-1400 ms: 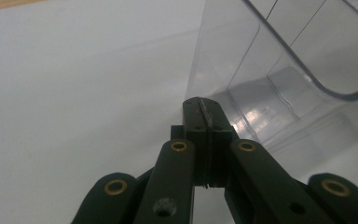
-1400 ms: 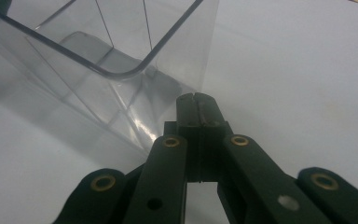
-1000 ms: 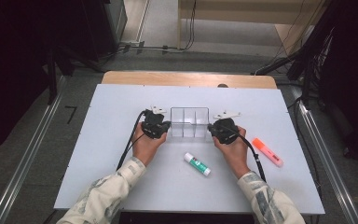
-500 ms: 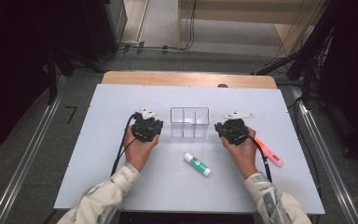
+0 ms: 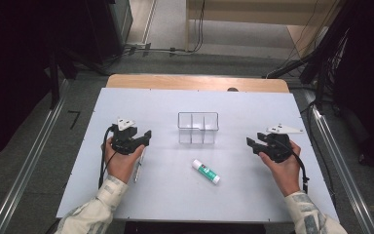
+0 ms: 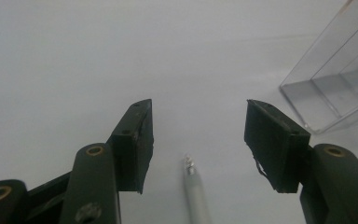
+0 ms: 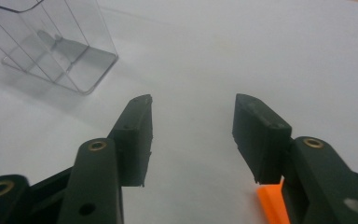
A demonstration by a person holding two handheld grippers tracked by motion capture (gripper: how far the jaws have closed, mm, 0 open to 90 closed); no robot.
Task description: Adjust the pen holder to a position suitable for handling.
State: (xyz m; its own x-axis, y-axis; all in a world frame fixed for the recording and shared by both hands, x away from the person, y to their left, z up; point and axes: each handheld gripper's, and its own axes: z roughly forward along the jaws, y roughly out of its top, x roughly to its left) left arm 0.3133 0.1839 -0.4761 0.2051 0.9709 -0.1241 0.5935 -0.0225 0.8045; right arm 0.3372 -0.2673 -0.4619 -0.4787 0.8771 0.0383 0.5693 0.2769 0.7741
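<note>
High view: we have left gripper [image 5: 145, 138] over silver pen [image 5: 139, 165] at table's [image 5: 102, 204] left, right gripper [image 5: 251, 145] out at far right. Jaws on both have just been opening, spread wide now, nothing between pads. Left gripper view: pen [image 6: 195, 191] lies just below the gap, long axis running toward us. Left hand nearer; we'd guess pen goes to clear divided box [image 5: 198, 127], off to its right.
</note>
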